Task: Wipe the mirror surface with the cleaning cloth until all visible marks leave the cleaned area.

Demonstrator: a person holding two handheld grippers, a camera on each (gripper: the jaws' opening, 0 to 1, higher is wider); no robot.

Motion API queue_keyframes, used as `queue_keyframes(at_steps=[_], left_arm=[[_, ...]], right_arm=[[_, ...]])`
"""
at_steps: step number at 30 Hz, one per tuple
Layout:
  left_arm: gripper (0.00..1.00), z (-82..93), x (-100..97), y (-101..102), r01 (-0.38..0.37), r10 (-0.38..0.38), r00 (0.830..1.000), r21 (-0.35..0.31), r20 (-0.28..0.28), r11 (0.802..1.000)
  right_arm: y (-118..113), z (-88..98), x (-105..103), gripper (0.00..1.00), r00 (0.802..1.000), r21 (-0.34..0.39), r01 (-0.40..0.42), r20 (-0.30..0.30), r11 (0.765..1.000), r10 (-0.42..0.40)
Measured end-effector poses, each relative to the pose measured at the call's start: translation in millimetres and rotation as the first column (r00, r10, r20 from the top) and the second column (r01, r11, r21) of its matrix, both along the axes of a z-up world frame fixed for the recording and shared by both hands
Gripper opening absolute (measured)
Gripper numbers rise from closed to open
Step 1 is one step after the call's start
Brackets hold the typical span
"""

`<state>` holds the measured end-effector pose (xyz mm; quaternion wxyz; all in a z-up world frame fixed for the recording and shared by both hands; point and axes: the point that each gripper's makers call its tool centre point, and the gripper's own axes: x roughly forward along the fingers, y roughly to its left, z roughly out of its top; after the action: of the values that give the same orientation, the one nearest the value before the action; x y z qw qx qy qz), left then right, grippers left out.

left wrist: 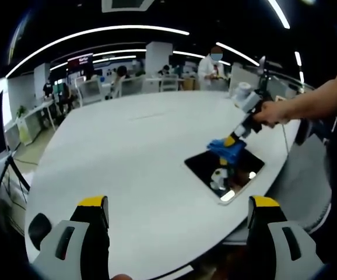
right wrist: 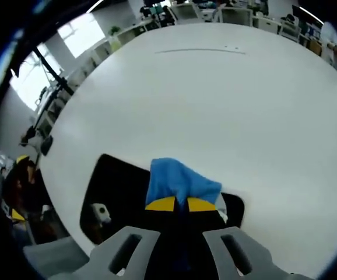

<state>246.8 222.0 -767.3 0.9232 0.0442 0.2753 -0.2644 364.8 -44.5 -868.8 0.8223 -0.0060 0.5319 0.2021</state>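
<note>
Item: my right gripper (right wrist: 181,204), jaws clamped on crumpled blue cleaning cloth (right wrist: 179,181), pressed onto dark rectangular mirror (right wrist: 113,192) (white round table (right wrist: 227,111)). Left gripper (left wrist: 177,204): jaws apart, empty.

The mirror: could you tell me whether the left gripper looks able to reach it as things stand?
Probably yes. The left gripper is open and holds nothing, with bare table between it and the mirror. The right gripper, pressing the cloth there, would crowd it.
</note>
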Motion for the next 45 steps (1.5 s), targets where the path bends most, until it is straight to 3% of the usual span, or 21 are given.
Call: queue_keyframes(at_steps=[25,35,45], left_arm=[[1.0,1.4,-5.5,-5,-0.005,0.005,1.0,-0.016,0.009,1.0],[1.0,3.2,-8.1,-6,-0.012,0.012,1.0,-0.023,0.014,1.0],[1.0,2.9,-9.6,-9,-0.01,0.01,1.0,-0.024,0.015,1.0]], right_arm=[[-5,-0.8,-78,0.0,1.0,0.029,-0.013,-0.011,0.999,0.013],[-8,-0.5,-106,0.0,1.0,0.057,0.017,-0.018,0.998,-0.016],[-6,-0.5,-118,0.0,1.0,0.067,0.016,-0.028,0.998,-0.014]])
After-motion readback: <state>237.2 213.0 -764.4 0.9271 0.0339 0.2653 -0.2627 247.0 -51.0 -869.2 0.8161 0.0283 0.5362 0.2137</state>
